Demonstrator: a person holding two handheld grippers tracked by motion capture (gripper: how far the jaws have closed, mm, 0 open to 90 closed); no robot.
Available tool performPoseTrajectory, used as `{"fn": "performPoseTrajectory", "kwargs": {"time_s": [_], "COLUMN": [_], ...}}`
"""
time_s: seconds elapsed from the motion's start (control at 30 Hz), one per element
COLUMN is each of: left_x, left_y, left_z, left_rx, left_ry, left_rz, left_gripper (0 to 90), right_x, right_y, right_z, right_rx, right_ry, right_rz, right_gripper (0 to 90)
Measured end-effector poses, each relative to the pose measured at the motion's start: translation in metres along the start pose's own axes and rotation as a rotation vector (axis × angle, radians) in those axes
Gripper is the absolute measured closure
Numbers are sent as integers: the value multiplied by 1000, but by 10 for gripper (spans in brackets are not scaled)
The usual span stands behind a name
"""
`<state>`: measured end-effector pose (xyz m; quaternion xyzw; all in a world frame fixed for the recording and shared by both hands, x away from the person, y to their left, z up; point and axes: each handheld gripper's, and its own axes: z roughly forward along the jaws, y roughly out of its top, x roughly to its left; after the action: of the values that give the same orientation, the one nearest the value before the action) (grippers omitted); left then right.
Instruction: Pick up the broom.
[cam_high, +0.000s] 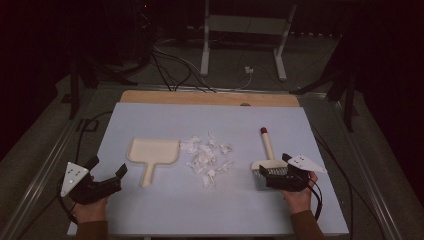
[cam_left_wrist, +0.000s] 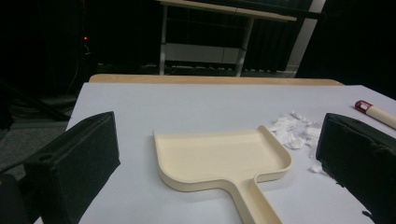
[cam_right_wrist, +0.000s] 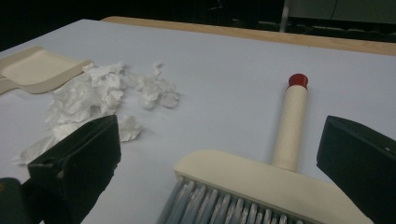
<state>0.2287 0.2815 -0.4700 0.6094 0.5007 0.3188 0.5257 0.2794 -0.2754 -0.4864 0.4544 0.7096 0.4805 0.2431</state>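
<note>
Nothing swept yet: paper scraps (cam_high: 207, 159) lie loose mid-table btwn dustpan (cam_high: 152, 152) and brush (cam_high: 267, 160). Your left gripper (cam_high: 107, 172) & right gripper (cam_high: 274, 172) both gape wide, holding nothing. You've still gotta grab both tools, then sweep.

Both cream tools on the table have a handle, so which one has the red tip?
The brush, lying by the right gripper, has the red cap on its handle end. The dustpan left of the paper scraps is plain cream throughout.
</note>
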Motion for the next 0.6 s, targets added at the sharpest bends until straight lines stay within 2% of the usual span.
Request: {"fn": "performPoseTrajectory", "kwargs": {"time_s": [0.13, 0.2, 0.27, 0.47, 0.53, 0.6], "left_x": [-1, -2, -3, -3, -4, -4], "left_y": [-1, -1, -3, -2, -3, -3], "left_z": [0, -1, -2, -2, -2, -2], "left_rx": [8, 7, 8, 17, 22, 21], "left_ry": [4, 23, 18, 37, 57, 71], "left_rz": [-11, -11, -20, -9, -2, 1], "left_gripper": [3, 3, 3, 3, 3, 3], "right_x": [0, 0, 1, 9, 15, 16], "right_y": [-1, 0, 0, 6, 13, 15], "right_z": [-1, -2, -2, -5, -7, -8], "right_rx": [6, 3, 0, -15, -24, -23], "right_ry": [-8, -10, -11, -14, -28, -24], "right_rz": [-11, -11, -11, -20, -46, -50], "right_gripper": [1, 1, 1, 2, 2, 1]}}
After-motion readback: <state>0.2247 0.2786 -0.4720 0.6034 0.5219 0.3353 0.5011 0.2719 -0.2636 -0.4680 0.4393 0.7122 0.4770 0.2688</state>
